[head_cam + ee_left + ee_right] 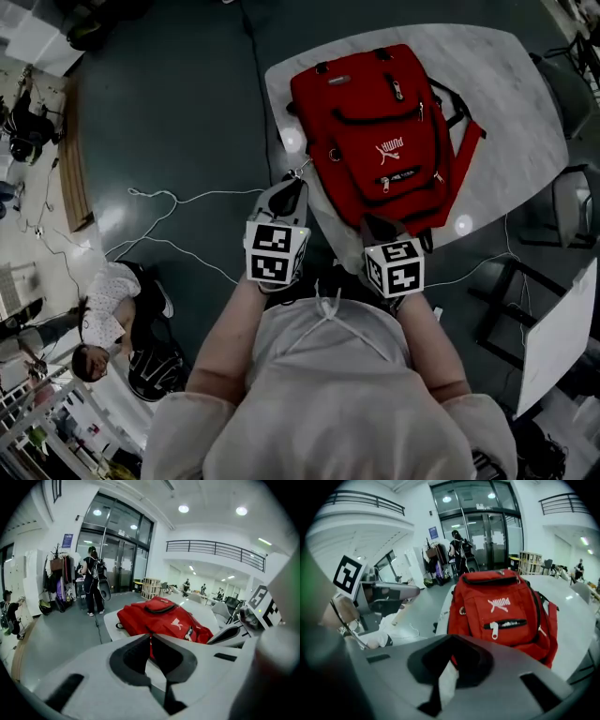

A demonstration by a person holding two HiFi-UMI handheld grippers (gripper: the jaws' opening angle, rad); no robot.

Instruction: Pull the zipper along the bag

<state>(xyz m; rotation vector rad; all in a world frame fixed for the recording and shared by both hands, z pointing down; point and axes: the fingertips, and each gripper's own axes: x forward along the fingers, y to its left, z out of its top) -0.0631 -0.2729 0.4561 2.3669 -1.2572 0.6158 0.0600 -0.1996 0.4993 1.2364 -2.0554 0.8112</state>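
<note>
Pale hooded sweatshirt (319, 394) fills 6 o'clock, head view. Ahead: left gripper (292, 190) off a corner of the white oval table (516, 103); right gripper (379, 226) at the near edge of the red fabric backpack (375, 122), so right is nearer. Backpack lies flat, long axis 6-to-12.

Left gripper view: jaws together, nothing between; backpack at 12.

Right gripper view: jaws together, empty. Black front-pocket zipper (518, 624) at 1 o'clock runs 9-to-3, white pull tab (494, 631) at its 9 end. Pocket contents: cannot tell.
</note>
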